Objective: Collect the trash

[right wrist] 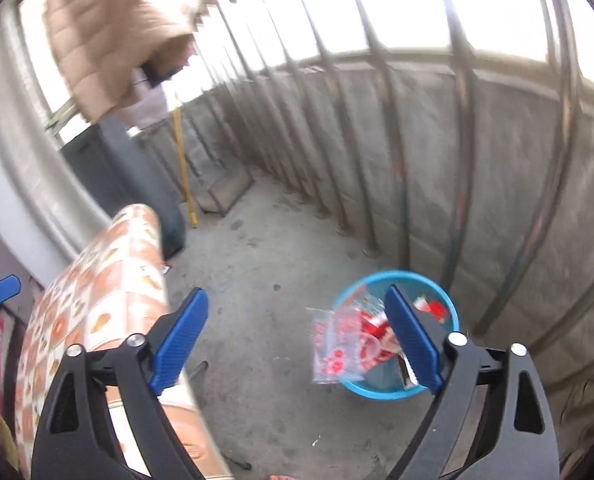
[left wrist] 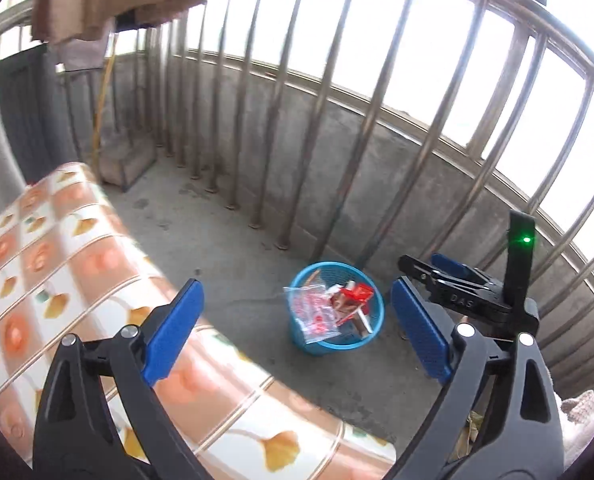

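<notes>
A blue mesh basket [left wrist: 311, 346] stands on the concrete floor by the railing. It holds a clear plastic bag with red print [left wrist: 313, 314] and red wrappers [left wrist: 355, 294]. My left gripper [left wrist: 297, 286] hangs above it, open, with nothing between its blue pads. My right gripper [left wrist: 429, 274] shows at the right of the left wrist view, beside the basket. In the right wrist view the right gripper [right wrist: 297, 294] is open and empty above the floor. Its right pad covers part of the basket [right wrist: 377, 390], and the bag [right wrist: 337, 348] sticks out over the rim.
A table with an orange patterned cloth [left wrist: 77, 280] fills the left [right wrist: 109, 280]. Metal railing bars [left wrist: 281, 128] on a low concrete wall run behind the basket. A tan jacket [right wrist: 109, 32] hangs overhead. A yellow pole [right wrist: 183, 168] and a metal frame [right wrist: 225, 192] stand in the far corner.
</notes>
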### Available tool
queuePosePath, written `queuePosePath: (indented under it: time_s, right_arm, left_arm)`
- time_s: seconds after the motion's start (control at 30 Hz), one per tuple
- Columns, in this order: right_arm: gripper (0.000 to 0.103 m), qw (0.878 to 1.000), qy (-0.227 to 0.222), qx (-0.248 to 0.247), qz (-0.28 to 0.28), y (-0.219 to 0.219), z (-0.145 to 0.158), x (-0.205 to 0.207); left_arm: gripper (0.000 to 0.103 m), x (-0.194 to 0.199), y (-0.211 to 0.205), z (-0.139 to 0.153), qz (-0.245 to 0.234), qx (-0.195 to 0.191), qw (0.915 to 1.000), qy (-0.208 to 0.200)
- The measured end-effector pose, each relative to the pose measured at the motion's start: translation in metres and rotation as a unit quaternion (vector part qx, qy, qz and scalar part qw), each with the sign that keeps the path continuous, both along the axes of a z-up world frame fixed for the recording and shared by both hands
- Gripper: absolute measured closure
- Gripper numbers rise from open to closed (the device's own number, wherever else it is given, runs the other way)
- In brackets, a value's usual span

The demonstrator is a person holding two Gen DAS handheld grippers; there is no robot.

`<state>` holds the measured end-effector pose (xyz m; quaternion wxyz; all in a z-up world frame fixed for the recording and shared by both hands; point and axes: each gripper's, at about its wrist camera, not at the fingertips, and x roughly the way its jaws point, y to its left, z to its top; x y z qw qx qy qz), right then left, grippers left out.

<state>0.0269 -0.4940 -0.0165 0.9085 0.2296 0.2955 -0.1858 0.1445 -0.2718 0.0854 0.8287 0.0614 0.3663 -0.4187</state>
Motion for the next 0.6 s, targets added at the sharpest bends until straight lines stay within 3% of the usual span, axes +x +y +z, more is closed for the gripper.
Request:
queuePosePath:
  time_s: [0.07, 0.13, 0.27, 0.37, 0.5, 0.6]
  right_arm:
    - [0.009, 0.999, -0.010, -0.032, 0.041, 0.035, 0.022, 0.002]
    - [0.006, 0.996, -0.016, -0.063, 0.067, 0.069, 0.041, 0.001]
    - [0.006, 0.989, -0.021, -0.100, 0.110, 0.133, 0.063, -0.004]
    - [0.006, 0.985, 0.001, -0.113, 0.132, 0.183, 0.070, -0.005]
    - [0.006, 0.979, 0.029, -0.120, 0.164, 0.241, 0.069, -0.007]
    - [0.006, 0.974, 0.041, -0.129, 0.184, 0.272, 0.067, -0.017]
  left_arm:
    - [0.011, -0.010, 0.036, 0.009, 0.055, 0.005, 0.9985, -0.005]
    - [0.010, -0.018, 0.072, 0.013, 0.130, 0.014, 0.9914, -0.009]
    - [0.008, -0.031, 0.144, 0.014, 0.270, 0.011, 0.9626, -0.007]
    - [0.008, -0.045, 0.189, 0.005, 0.355, 0.020, 0.9345, 0.001]
    - [0.009, -0.072, 0.225, -0.007, 0.403, 0.051, 0.9134, -0.023]
    - [0.009, -0.091, 0.238, -0.016, 0.416, 0.060, 0.9067, -0.040]
